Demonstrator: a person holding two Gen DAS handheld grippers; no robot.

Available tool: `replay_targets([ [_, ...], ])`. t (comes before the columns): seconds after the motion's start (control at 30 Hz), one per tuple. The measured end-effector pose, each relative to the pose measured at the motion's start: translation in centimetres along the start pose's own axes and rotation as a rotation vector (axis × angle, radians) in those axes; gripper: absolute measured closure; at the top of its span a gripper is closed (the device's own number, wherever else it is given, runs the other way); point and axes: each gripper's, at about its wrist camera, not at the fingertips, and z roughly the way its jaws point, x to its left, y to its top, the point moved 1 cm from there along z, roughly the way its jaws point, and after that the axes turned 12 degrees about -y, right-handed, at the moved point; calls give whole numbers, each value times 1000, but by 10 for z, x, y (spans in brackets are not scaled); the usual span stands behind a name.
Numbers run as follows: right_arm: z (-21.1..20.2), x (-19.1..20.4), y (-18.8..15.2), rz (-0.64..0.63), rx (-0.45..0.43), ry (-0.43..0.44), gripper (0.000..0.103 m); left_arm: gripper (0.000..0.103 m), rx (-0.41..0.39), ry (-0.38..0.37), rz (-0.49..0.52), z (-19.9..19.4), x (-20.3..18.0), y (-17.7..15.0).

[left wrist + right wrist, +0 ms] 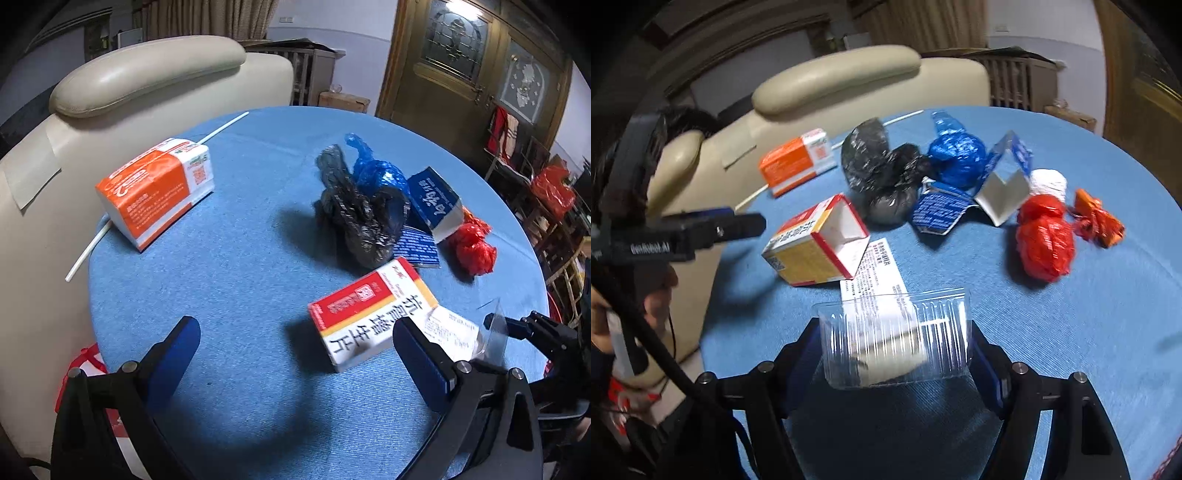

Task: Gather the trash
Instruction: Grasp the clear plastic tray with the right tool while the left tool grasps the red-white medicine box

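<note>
My right gripper [894,330] is shut on a clear ribbed plastic tray [897,343], with one pad against each side wall, just above the blue round table [1071,350]. A printed leaflet [873,275] lies under and ahead of the tray. My left gripper [295,325] is open and holds nothing. An open red, yellow and white medicine box [369,314] lies on its side close to its right finger [421,354]. Farther back lie a black bag [354,218], a blue bag [376,173], a torn blue carton [436,199] and a red bag [472,247].
An orange and white box [155,188] and a thin white stick [225,127] lie at the table's left edge, against a beige chair [147,74]. A white wad [1049,181] and an orange wrapper [1097,218] sit at the right. A person's hand [657,295] holds the left gripper [738,225].
</note>
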Motion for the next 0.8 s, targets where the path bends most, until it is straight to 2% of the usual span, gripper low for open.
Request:
replay_targets([
  [0.13,-15,-10,-6,67,-23,4,26,0,7,-35,68,5,-12,3],
  [0.43,-48,-42,-24,226,-64,3,26,0,67,-106,321,28,-27,15],
  [0.8,-61,-56,-37,333,-95,11,26,0,172,-164,414,53,-31,8],
])
